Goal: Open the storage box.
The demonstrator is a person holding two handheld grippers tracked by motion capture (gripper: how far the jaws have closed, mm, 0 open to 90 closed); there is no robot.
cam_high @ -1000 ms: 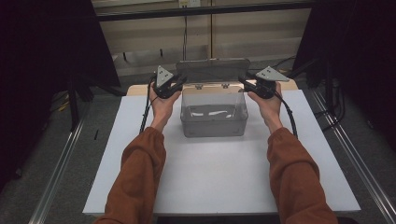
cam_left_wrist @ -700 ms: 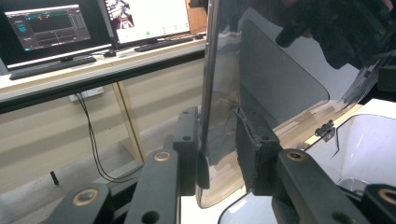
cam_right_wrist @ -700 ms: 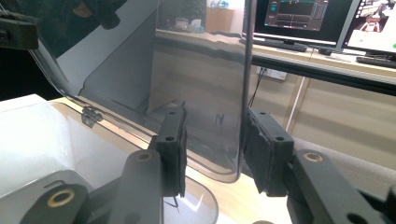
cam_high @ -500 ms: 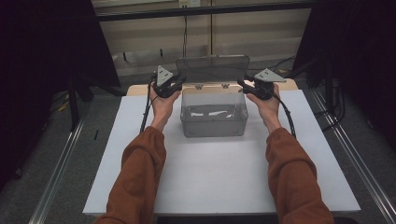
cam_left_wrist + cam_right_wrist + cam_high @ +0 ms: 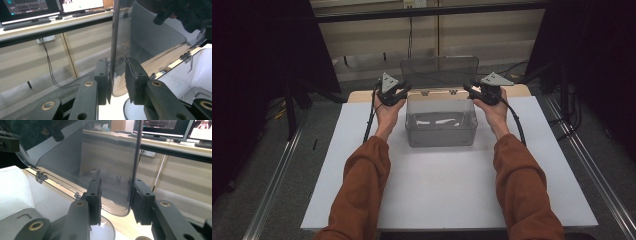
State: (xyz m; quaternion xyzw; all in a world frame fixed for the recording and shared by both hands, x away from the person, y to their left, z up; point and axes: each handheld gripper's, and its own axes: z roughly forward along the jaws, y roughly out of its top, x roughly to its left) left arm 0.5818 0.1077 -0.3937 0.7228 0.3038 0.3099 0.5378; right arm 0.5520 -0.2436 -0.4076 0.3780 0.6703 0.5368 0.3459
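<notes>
A clear plastic box (image 5: 441,125) stands at the far middle of the white board, and its hinged lid (image 5: 439,70) is raised upright. My left gripper (image 5: 405,91) is at the lid's left edge and my right gripper (image 5: 469,89) is at its right edge. In the left gripper view the lid's rim (image 5: 113,50) runs between the two pads of the left gripper (image 5: 117,75), which are shut on it. In the right gripper view the jaws of the right gripper (image 5: 116,195) have just been closing on the lid's corner (image 5: 117,207), and both pads rest against it.
The white board (image 5: 437,195) covers the table, with metal rails (image 5: 277,175) along both sides. Behind the box are a wooden strip and a wall panel with a cable (image 5: 48,62). Monitors (image 5: 162,126) sit on a shelf beyond. The person's orange sleeves (image 5: 362,190) reach in from the near edge.
</notes>
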